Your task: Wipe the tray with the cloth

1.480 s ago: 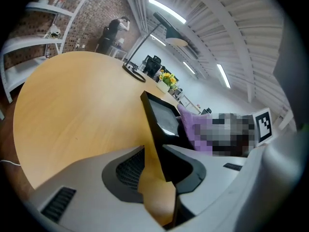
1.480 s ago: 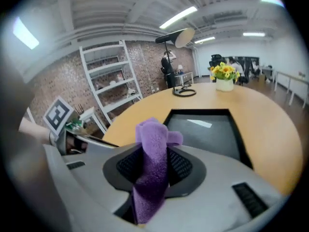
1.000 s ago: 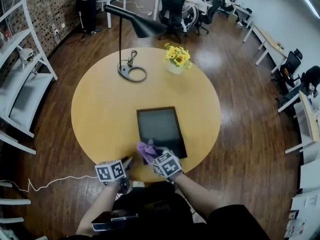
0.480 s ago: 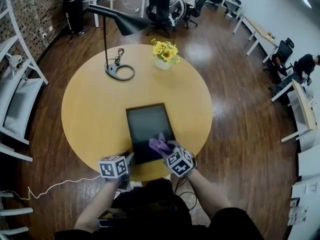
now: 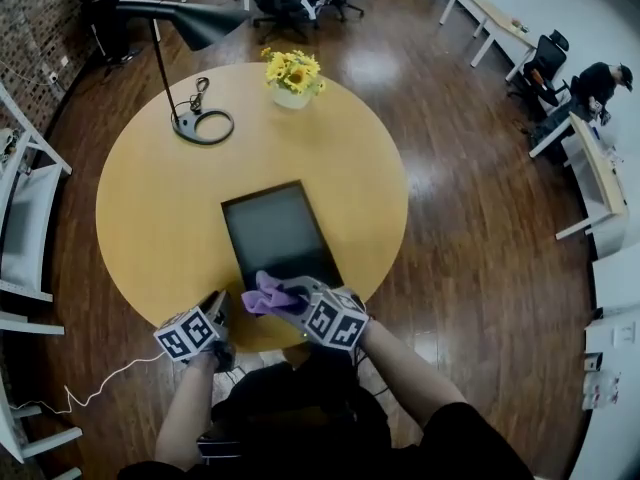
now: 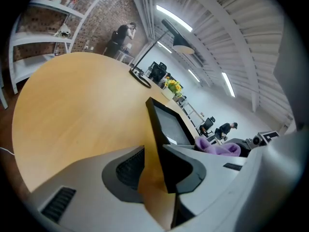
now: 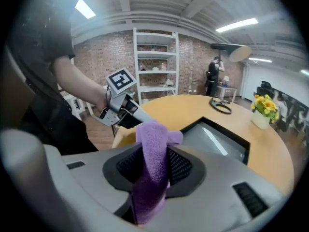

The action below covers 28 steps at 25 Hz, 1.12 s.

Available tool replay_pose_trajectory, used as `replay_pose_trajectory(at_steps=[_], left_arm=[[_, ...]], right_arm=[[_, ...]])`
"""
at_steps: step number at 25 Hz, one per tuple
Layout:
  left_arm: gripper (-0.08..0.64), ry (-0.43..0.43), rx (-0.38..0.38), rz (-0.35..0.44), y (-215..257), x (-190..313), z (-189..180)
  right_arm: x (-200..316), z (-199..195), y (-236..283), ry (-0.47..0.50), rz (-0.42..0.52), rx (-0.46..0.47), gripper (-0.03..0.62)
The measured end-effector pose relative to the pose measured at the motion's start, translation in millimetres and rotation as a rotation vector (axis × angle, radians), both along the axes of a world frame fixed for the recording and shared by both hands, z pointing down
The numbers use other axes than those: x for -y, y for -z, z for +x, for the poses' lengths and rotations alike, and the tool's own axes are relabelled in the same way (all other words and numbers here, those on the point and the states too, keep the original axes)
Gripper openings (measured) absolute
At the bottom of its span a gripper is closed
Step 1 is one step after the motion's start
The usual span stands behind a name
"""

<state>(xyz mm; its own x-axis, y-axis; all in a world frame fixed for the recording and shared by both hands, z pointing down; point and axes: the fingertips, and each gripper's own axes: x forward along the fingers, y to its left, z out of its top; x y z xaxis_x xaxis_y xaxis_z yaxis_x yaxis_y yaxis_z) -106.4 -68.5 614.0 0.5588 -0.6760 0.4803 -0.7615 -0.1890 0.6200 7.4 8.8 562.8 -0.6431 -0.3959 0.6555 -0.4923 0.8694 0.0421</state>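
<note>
The dark tray (image 5: pixel 272 230) lies at the near edge of the round yellow surface (image 5: pixel 150 208). The purple cloth (image 5: pixel 262 295) is at the tray's near rim, pinched between the jaws of the right gripper (image 5: pixel 285 296). The left gripper (image 5: pixel 217 307), its jaws partly apart, straddles the tray's near left rim without clamping it. A lamp (image 5: pixel 195 20) and flowers (image 5: pixel 291 69) stand towards the far edge

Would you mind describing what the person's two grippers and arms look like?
Both the left gripper and the right gripper have grey moulded bodies with dark ribbed pads. Each carries a cube with black-and-white square markers. The person wears a black short-sleeved top, and the forearms are uncovered.
</note>
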Motion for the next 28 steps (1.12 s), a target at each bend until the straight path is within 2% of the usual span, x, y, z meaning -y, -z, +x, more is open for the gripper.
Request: replay_pose_trajectory(at_steps=[3,5,9,12,15,18,25,28], left_arm=[[0.107,0.050,-0.013,-0.006,3.5,-9.9,-12.6],[0.107,0.075,-0.022,-0.010,7.4,-16.6,-13.8],[0.107,0.123,-0.030,0.018,19.8,-3.5,-10.2],[0.107,0.174,-0.044,0.011,23.5,-2.1,-9.0],[0.107,0.216,-0.045,0.000,25.7,-0.5,-4.6],[0.107,0.220,-0.013,-0.002,26.7,4.5,11.9],[0.125,0.136,0.148,-0.020,0.8,13.8,57.9],[0.161,0.103,0.207,-0.022,-8.6,13.7,62.4]], right_arm=[[-16.6,-30.3,-12.6,0.176,0.010,-0.103,0.120],[-27.5,-37.0,-25.3,0.262,-0.001,-0.167,0.120],[-27.7,-15.2,-53.6,0.421,0.009,-0.294,0.120],[-35.5,15.2,-65.0,0.511,-0.025,-0.283,0.120],[-36.0,51.9,-68.7,0.548,-0.098,-0.286,0.121],[-29.0,86.2,-65.3,0.588,-0.129,-0.329,0.120],[12.7,153.1,-53.7,0.610,-0.111,-0.362,0.121],[58.4,174.0,-52.8,0.549,-0.064,-0.387,0.121]])
